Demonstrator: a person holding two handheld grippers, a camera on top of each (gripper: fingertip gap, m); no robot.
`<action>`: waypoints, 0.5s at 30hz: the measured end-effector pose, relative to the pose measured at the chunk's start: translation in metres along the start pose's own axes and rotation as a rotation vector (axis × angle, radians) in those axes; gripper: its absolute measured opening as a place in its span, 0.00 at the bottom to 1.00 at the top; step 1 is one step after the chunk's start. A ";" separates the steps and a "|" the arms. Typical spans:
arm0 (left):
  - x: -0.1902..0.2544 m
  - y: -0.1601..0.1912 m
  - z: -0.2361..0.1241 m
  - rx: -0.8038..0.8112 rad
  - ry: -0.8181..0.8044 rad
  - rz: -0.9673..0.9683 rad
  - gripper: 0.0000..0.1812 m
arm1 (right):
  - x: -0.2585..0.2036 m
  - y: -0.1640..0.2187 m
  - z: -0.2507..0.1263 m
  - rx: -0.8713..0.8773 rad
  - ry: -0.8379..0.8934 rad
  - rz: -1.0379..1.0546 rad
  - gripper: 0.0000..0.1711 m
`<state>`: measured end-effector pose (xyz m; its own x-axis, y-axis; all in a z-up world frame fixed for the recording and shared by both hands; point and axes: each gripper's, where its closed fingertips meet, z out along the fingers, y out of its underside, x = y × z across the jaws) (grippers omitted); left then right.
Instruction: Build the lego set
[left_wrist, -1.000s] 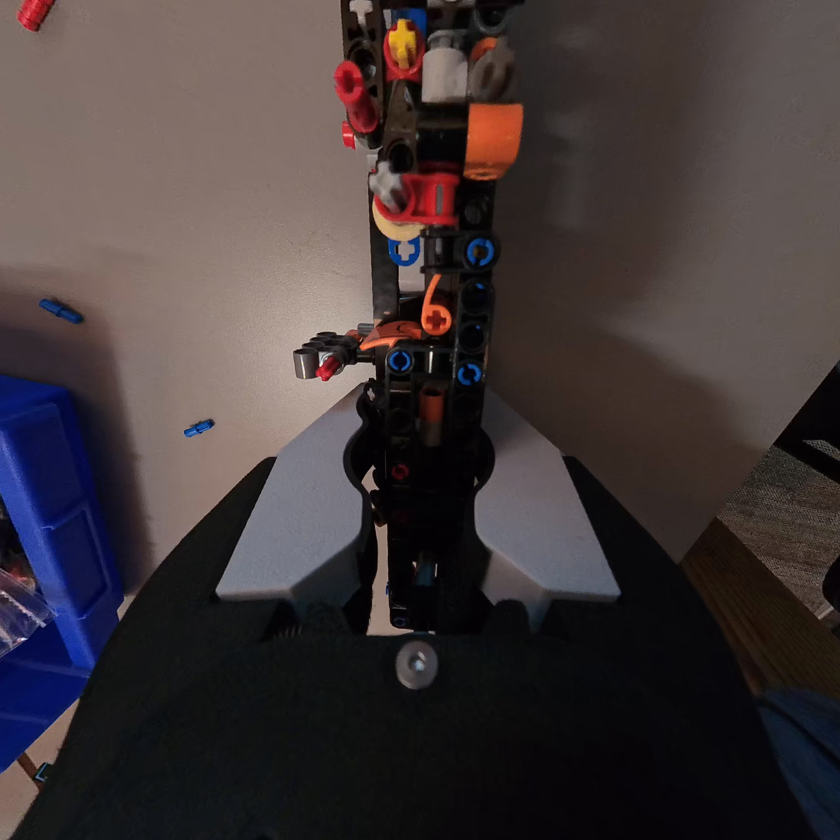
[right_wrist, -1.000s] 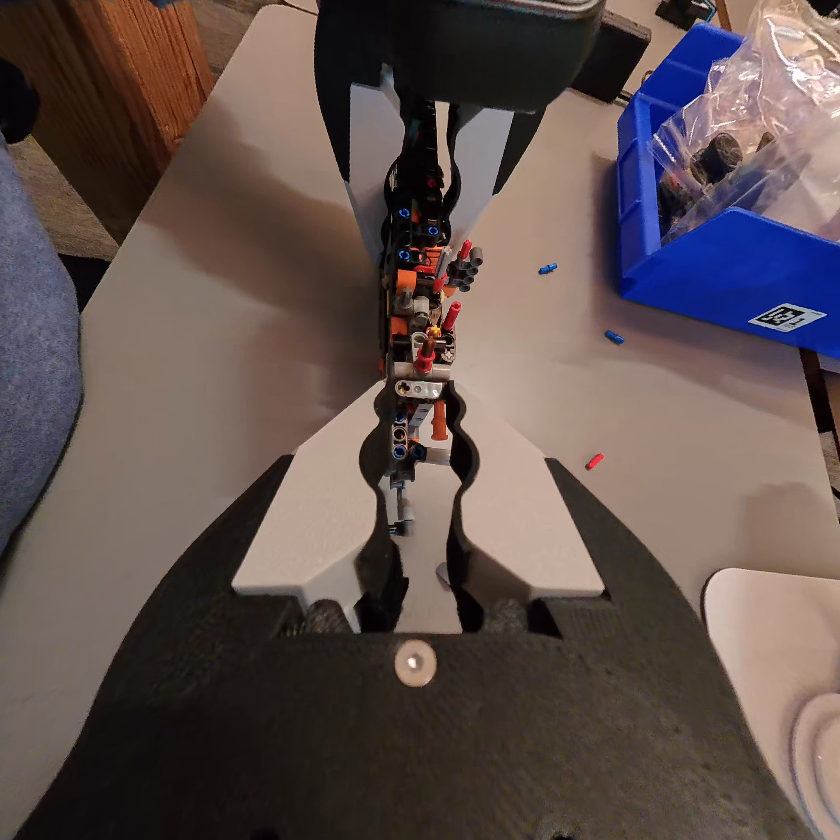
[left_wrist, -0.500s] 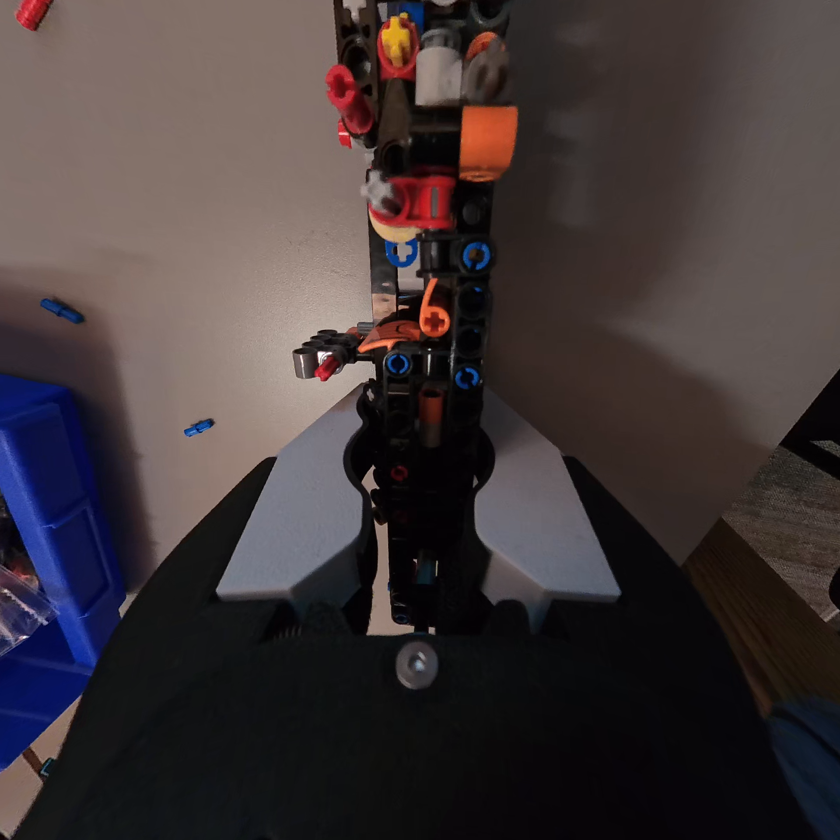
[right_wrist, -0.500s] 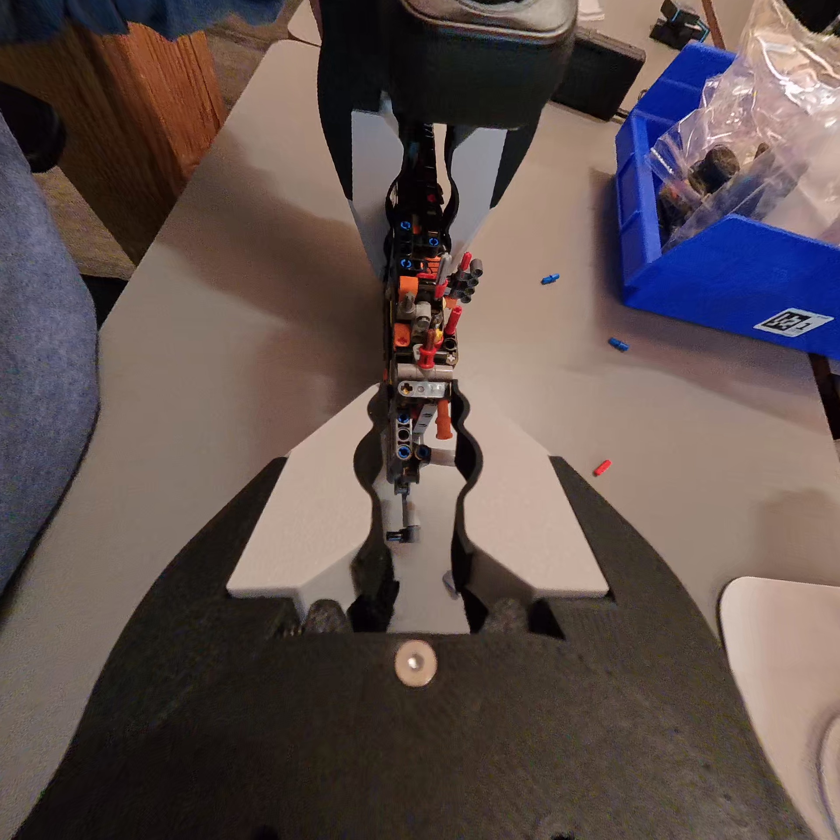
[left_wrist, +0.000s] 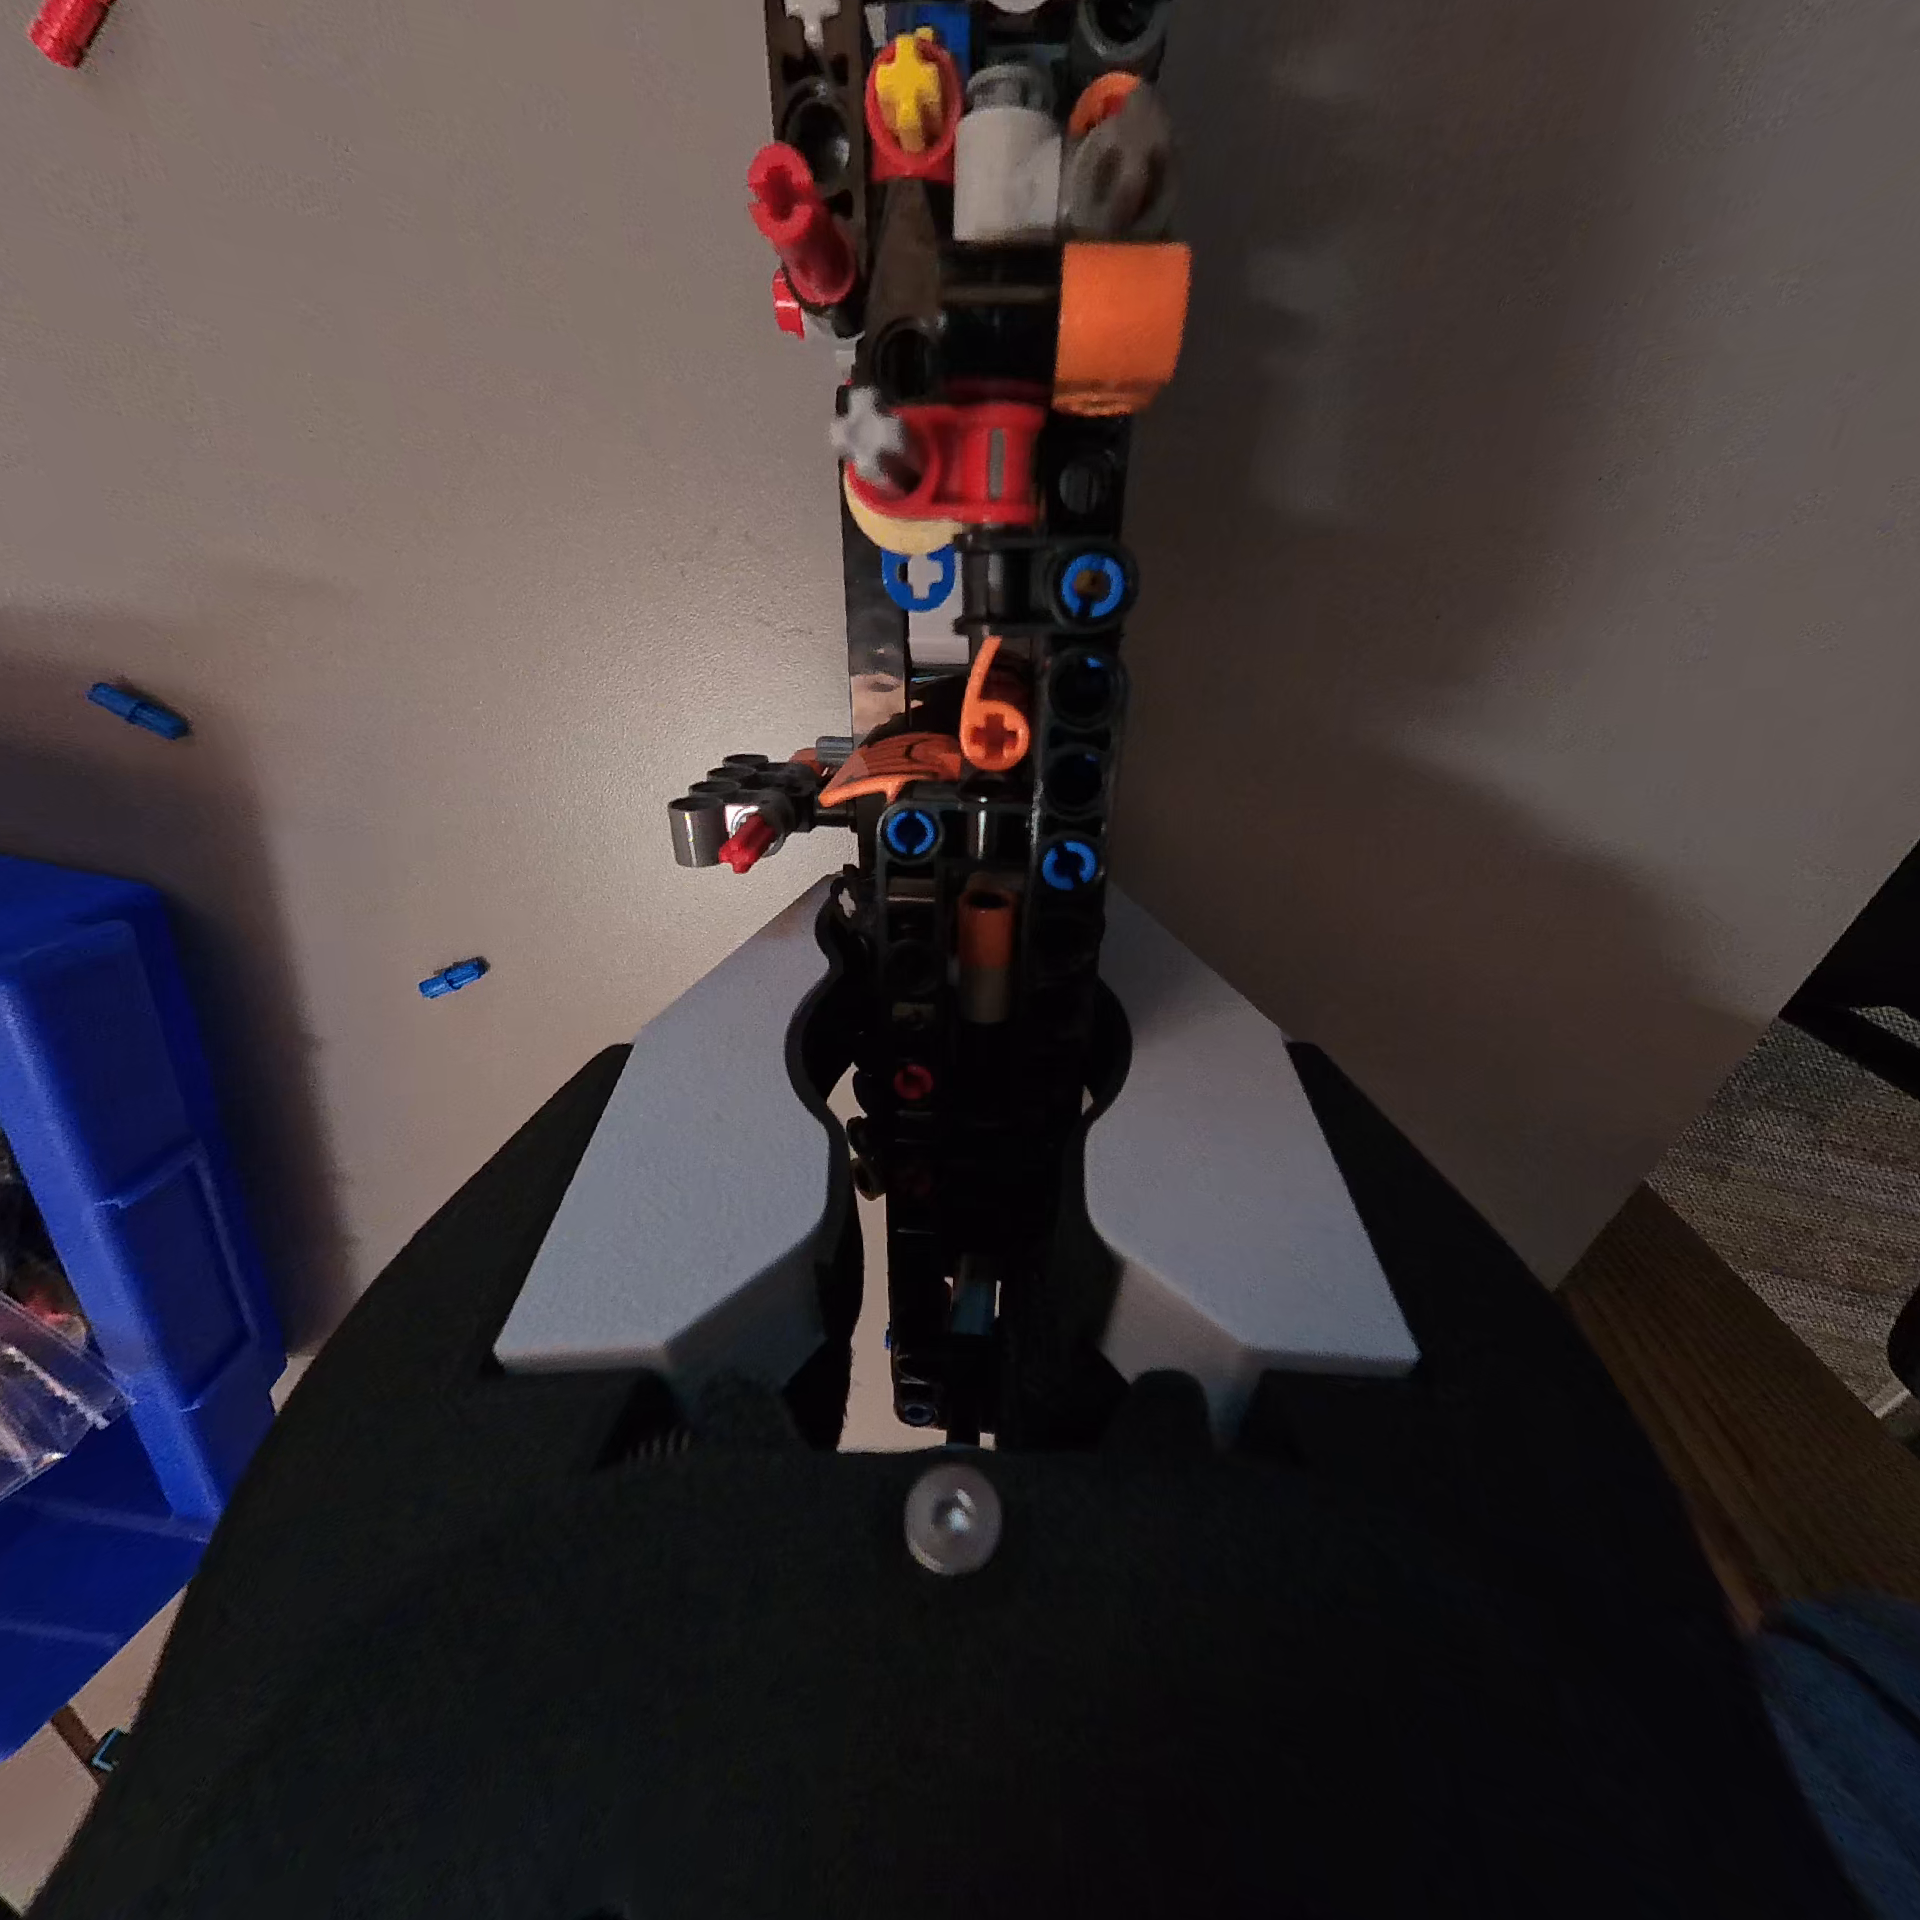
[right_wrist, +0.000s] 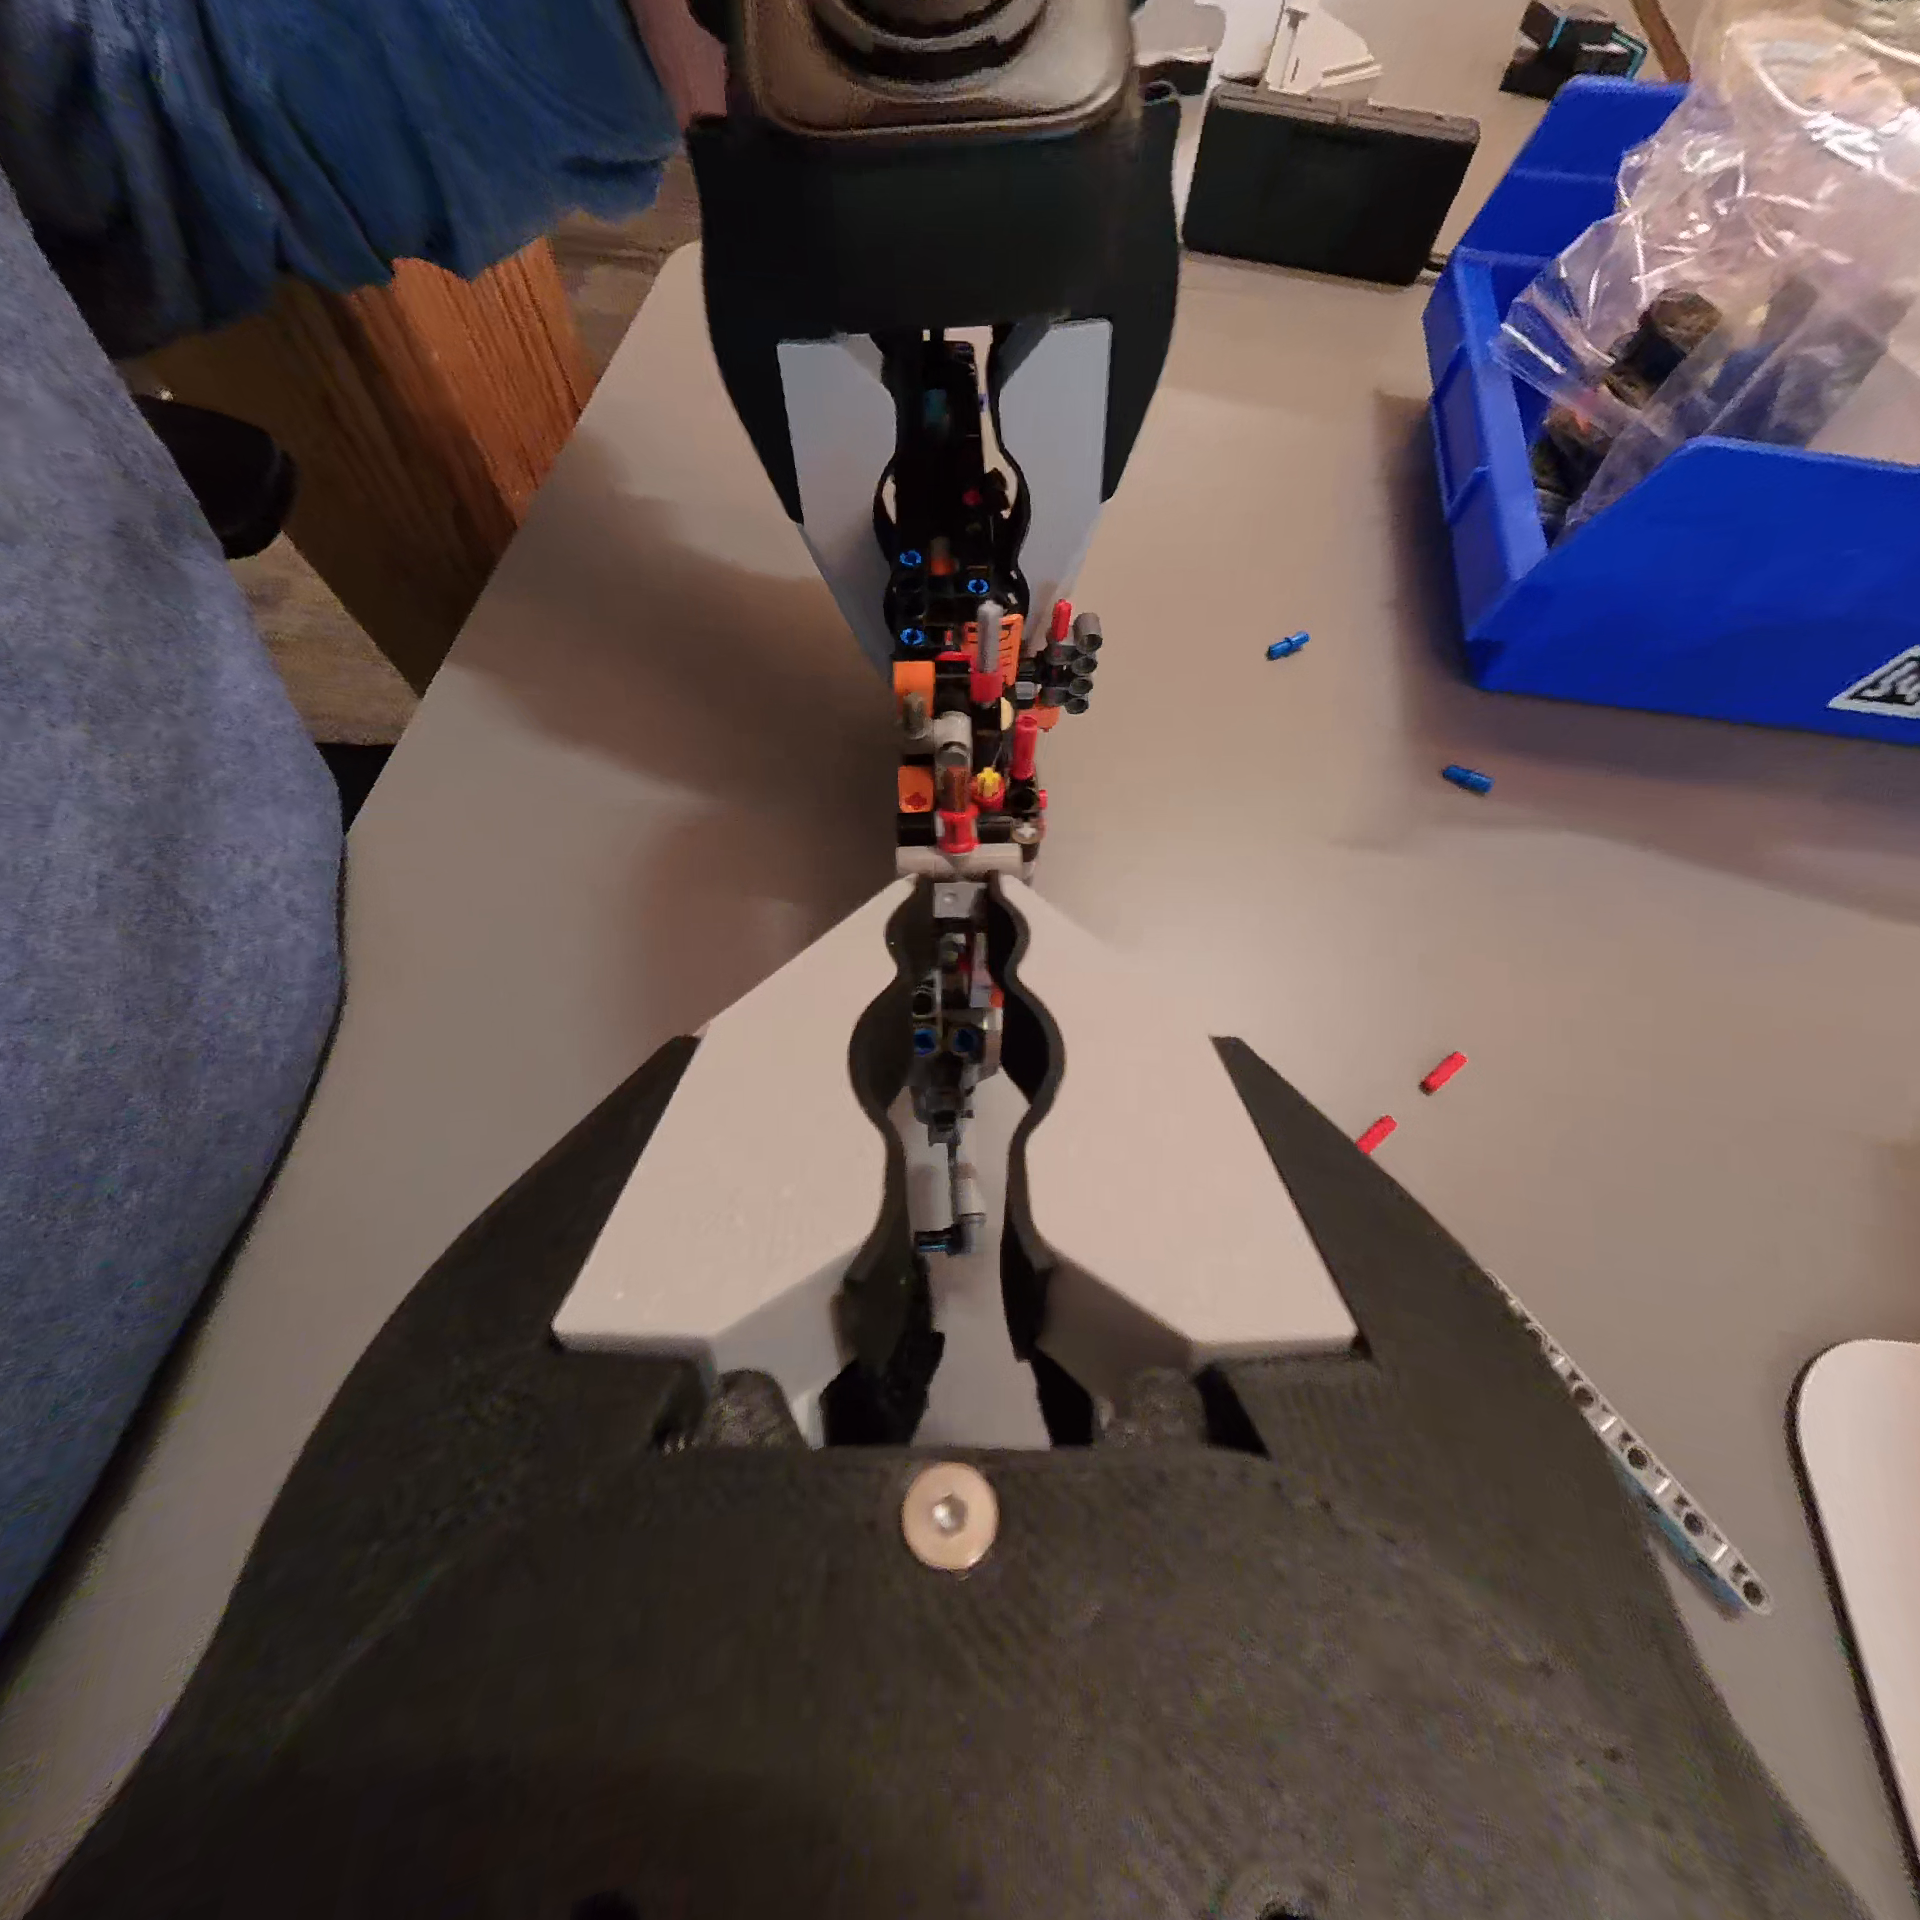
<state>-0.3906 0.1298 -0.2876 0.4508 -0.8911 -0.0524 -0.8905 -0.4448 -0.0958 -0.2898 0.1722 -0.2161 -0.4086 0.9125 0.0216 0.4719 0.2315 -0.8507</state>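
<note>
Spanning wood floor — grey table (right_wrist: 644, 748)

Grey table (right_wrist: 644, 790) w/ blue bin (right_wrist: 1662, 603), pins (right_wrist: 1286, 645)

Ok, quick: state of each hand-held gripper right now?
Left hand-held gripper: closed on one end of the lego assembly.
Right hand-held gripper: closed on the assembly's other end.

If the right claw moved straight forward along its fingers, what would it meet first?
Likely the left claw: it faces the right claw head-on and grips the far end of the same lego assembly. Depth is unclear.
</note>
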 end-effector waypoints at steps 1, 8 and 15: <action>0.000 0.000 0.000 0.001 0.001 -0.002 0.19 | -0.002 0.000 0.000 0.002 -0.004 -0.014 0.02; 0.000 0.000 0.000 0.005 -0.001 0.000 0.19 | -0.006 0.001 0.000 0.012 -0.006 -0.053 0.00; 0.001 -0.002 -0.001 0.016 0.005 0.002 0.19 | -0.007 0.003 0.000 0.016 0.036 -0.146 0.00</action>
<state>-0.3887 0.1300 -0.2870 0.4490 -0.8923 -0.0471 -0.8900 -0.4419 -0.1120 -0.2857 0.1665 -0.2192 -0.4433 0.8811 0.1646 0.3966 0.3575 -0.8455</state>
